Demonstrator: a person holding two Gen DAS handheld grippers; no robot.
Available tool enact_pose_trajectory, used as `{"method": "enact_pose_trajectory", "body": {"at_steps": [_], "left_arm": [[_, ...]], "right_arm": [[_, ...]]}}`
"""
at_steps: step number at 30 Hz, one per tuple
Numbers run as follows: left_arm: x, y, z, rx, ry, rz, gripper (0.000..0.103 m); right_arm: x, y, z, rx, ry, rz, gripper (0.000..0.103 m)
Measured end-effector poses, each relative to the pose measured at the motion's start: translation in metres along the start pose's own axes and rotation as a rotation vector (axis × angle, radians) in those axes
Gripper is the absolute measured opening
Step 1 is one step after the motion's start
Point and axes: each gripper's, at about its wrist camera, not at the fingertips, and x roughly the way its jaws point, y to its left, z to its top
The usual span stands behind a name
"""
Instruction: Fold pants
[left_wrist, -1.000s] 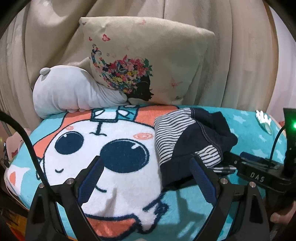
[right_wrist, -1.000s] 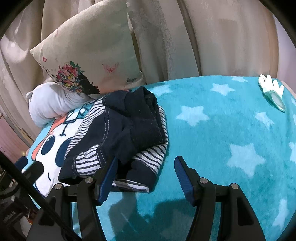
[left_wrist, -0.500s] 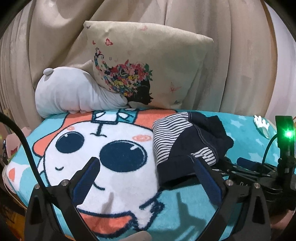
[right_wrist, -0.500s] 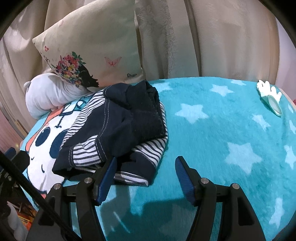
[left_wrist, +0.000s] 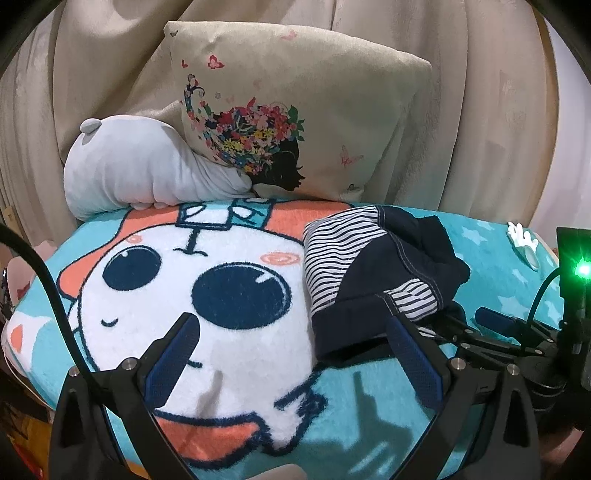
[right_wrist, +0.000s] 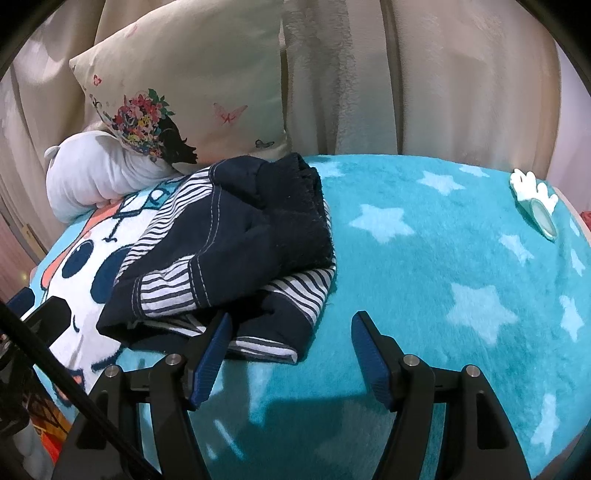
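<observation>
pants: navy with striped lining, crumpled in a heap, not laid flat, nothing folded yet
right gripper: jaws part open, nothing between the pads; its left finger sits at the near hem of the heap, contact unclear
left gripper: jaws spread wide, empty; right finger close to the heap's dark near edge (touching? cannot tell)
location: pants lie mid-blanket, half on the cartoon face, half on the teal stars
beyond: floral pillow and grey plush at the back; small white mirror well apart
risk: pinching several bunched layers at once, so the heap drags instead of spreading
risk 2: fuzzy blanket snagged with the hem
</observation>
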Motion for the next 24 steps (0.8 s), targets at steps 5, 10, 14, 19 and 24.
{"method": "enact_pose_trajectory", "body": {"at_steps": [5, 10, 14, 19, 24], "left_arm": [[0.0013, 0.0007, -0.0007, 0.000, 0.006, -0.004, 0.101], [0.0023, 0.0012, -0.0015, -0.001, 0.010, -0.005, 0.101], [0.0036, 0.0023, -0.0026, -0.003, 0.015, -0.009, 0.101], [0.0060, 0.0032, -0.0040, -0.008, 0.024, -0.014, 0.101], [0.0074, 0.0035, -0.0046, -0.011, 0.029, -0.014, 0.101]], "right_arm": [[0.0021, 0.0011, -0.0007, -0.003, 0.006, -0.005, 0.072], [0.0028, 0.0019, -0.0006, -0.005, 0.008, -0.007, 0.072], [0.0033, 0.0018, -0.0009, -0.005, 0.009, -0.007, 0.072], [0.0039, 0.0017, -0.0014, -0.008, 0.008, -0.011, 0.072], [0.0045, 0.0025, -0.0019, -0.014, 0.008, -0.016, 0.072]]}}
